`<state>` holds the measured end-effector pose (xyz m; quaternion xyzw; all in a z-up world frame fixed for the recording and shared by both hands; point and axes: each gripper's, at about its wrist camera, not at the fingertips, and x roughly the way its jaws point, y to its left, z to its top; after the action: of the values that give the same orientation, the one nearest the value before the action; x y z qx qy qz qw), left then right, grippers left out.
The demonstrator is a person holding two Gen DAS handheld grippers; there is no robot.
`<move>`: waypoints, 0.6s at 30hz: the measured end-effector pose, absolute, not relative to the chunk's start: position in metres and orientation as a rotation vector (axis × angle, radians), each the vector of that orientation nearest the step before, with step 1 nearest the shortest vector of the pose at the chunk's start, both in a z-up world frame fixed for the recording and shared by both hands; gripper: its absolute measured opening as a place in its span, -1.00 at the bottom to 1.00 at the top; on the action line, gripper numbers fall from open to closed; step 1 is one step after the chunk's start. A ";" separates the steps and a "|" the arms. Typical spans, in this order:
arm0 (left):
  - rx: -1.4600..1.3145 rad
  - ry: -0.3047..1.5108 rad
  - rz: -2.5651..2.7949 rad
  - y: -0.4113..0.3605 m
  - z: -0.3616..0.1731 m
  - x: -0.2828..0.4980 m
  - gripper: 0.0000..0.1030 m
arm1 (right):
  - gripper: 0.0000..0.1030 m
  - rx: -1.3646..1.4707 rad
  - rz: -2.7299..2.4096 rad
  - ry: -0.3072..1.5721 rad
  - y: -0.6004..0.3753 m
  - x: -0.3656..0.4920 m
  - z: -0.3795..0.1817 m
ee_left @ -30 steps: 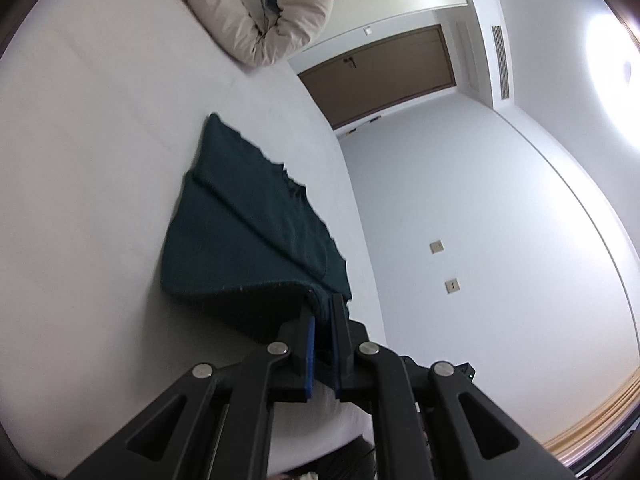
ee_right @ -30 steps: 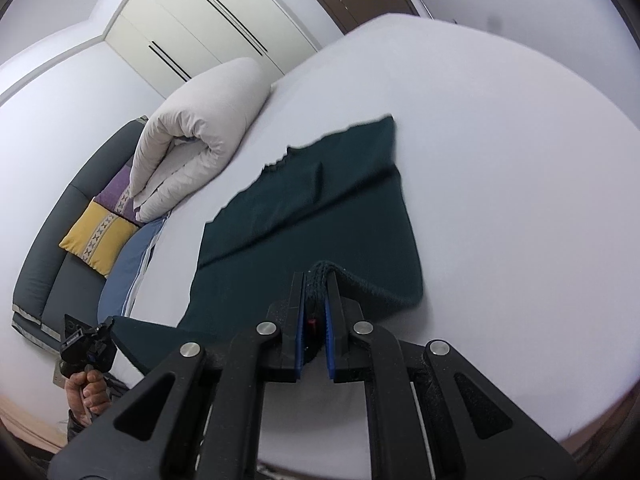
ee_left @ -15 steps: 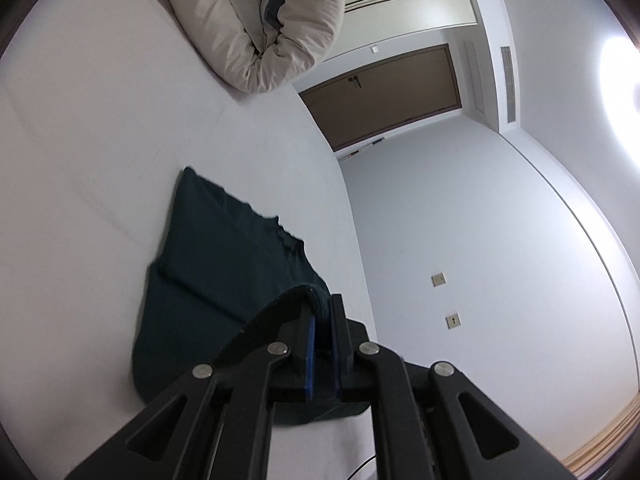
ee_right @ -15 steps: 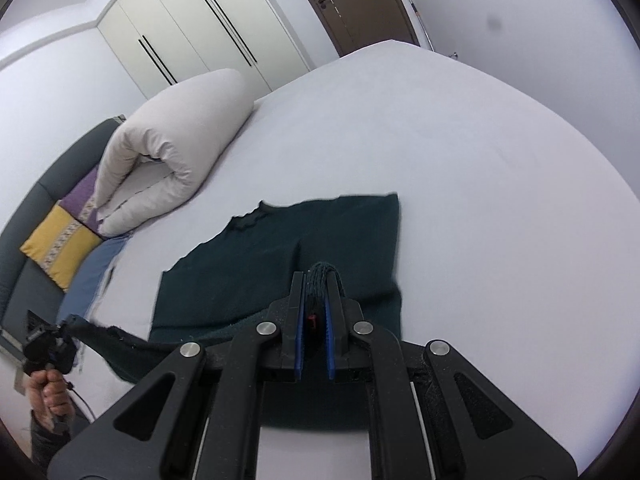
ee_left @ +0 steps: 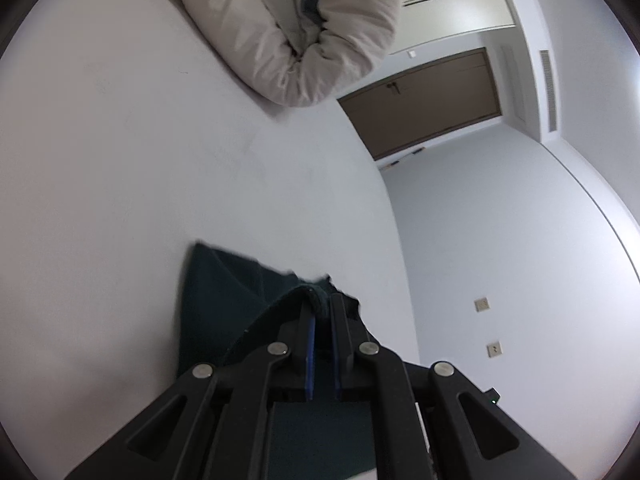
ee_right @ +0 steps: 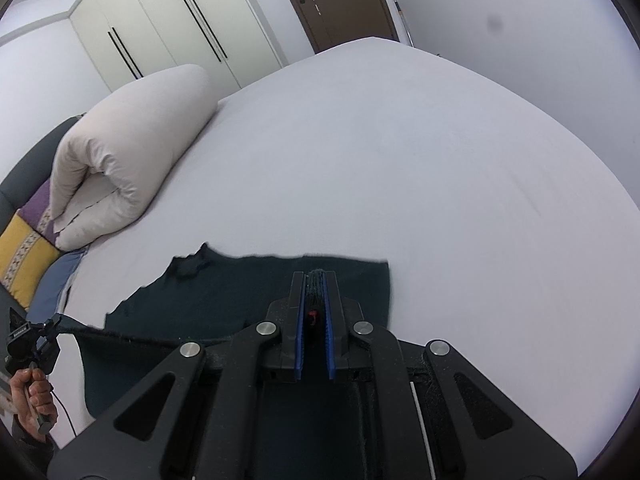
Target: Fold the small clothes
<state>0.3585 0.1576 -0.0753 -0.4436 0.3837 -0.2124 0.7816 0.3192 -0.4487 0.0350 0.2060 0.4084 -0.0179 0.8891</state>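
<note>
A dark teal garment point(ee_right: 224, 292) lies on the white bed, its near edge lifted off the sheet and carried over the rest. My right gripper point(ee_right: 315, 280) is shut on one corner of that edge, near the garment's far edge. My left gripper point(ee_left: 320, 300) is shut on the other corner; the garment point(ee_left: 224, 292) lies under it. The left gripper point(ee_right: 30, 346) also shows in the right wrist view at far left, held by a hand, with the cloth edge stretched between the two.
A rolled beige duvet point(ee_right: 124, 160) lies at the head of the bed point(ee_right: 400, 160). Yellow and purple cushions point(ee_right: 24, 240) sit on a dark sofa at left. Wardrobes and a brown door point(ee_right: 332, 0) stand beyond the bed.
Both grippers have carried the lifted near edge forward over the garment towards its far edge. Less of the flat cloth shows ahead of the fingers.
</note>
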 end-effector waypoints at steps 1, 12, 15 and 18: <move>-0.955 0.830 -0.446 0.158 -0.077 0.368 -0.87 | -0.87 0.428 -0.042 0.853 -0.449 0.327 0.032; -0.848 0.899 -0.340 0.132 -0.109 0.427 -0.86 | -0.81 0.435 -0.132 0.915 -0.465 0.419 -0.016; -0.812 0.923 -0.271 0.129 -0.120 0.437 -0.70 | -0.80 0.426 -0.143 0.925 -0.466 0.430 -0.027; -0.851 0.957 -0.249 0.130 -0.128 0.441 0.04 | -0.51 0.416 -0.155 0.934 -0.465 0.439 -0.035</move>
<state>0.4412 0.1297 -0.1279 -0.3960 0.4451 -0.1161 0.7948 0.4387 -0.4651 -0.0349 0.1990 0.4466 -0.0741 0.8692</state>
